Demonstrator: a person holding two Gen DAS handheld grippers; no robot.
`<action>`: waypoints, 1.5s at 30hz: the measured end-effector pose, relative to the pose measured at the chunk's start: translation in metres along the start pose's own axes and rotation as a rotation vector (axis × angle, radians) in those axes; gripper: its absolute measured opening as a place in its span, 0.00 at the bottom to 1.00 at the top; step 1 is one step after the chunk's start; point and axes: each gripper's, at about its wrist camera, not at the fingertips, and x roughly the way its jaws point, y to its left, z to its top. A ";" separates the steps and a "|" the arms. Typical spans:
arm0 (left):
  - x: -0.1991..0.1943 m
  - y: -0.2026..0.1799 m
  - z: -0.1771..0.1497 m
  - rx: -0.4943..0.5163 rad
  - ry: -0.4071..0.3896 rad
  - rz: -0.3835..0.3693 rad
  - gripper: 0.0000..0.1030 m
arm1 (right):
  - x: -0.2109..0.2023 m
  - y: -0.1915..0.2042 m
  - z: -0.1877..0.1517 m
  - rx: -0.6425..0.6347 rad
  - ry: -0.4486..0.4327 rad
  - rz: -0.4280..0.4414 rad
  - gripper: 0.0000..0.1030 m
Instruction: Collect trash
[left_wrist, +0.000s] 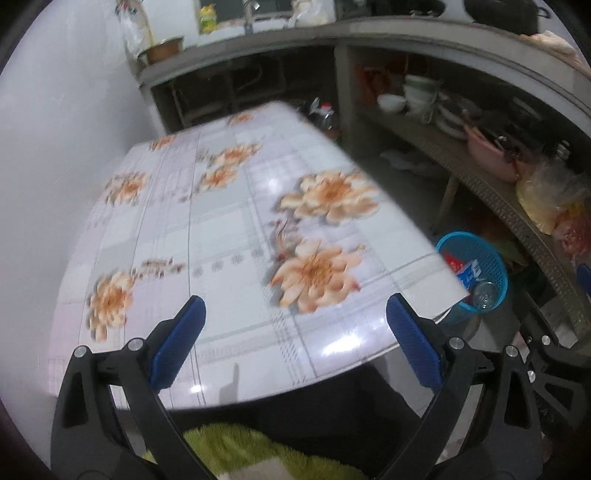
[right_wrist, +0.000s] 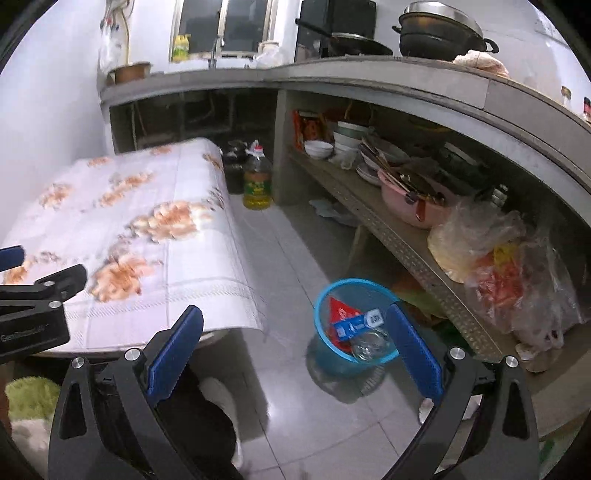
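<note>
My right gripper is spread wide with nothing between its blue pads, and my left gripper is just as open and just as empty above the flowered table. Out from the right one, at about one o'clock in its view, sits the blue basket on the tiled floor, close beside the table's overhanging corner; inside it I can make out a red wrapper, a blue-and-white carton and a clear plastic bottle. From the left gripper the same basket peeks out past the table edge at about three o'clock. I see no loose trash on the tabletop, so I judge the collecting nearly or wholly done, though blur hides small scraps. The risks I see come from what lies around. The basket is light and mesh-walled, and the bottle rides near its rim, so a careless swing of my right fingers could tip it and spill everything across the tiles. The glossy cloth hangs over the edge, and catching it with a finger would drag it askew. Further out at twelve o'clock an oil bottle stands on the floor, and at three o'clock plastic bags bulge from the low shelf; I might mistake those for trash or snag them.
</note>
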 end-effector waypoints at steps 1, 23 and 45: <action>0.001 0.002 -0.002 -0.013 0.012 0.007 0.92 | 0.002 -0.002 -0.001 0.006 0.015 -0.002 0.94; 0.006 -0.001 0.000 -0.033 0.045 0.030 0.92 | 0.017 -0.044 -0.008 0.139 0.120 -0.080 0.94; 0.005 -0.003 0.001 -0.021 0.044 0.026 0.92 | 0.016 -0.048 -0.003 0.135 0.112 -0.089 0.94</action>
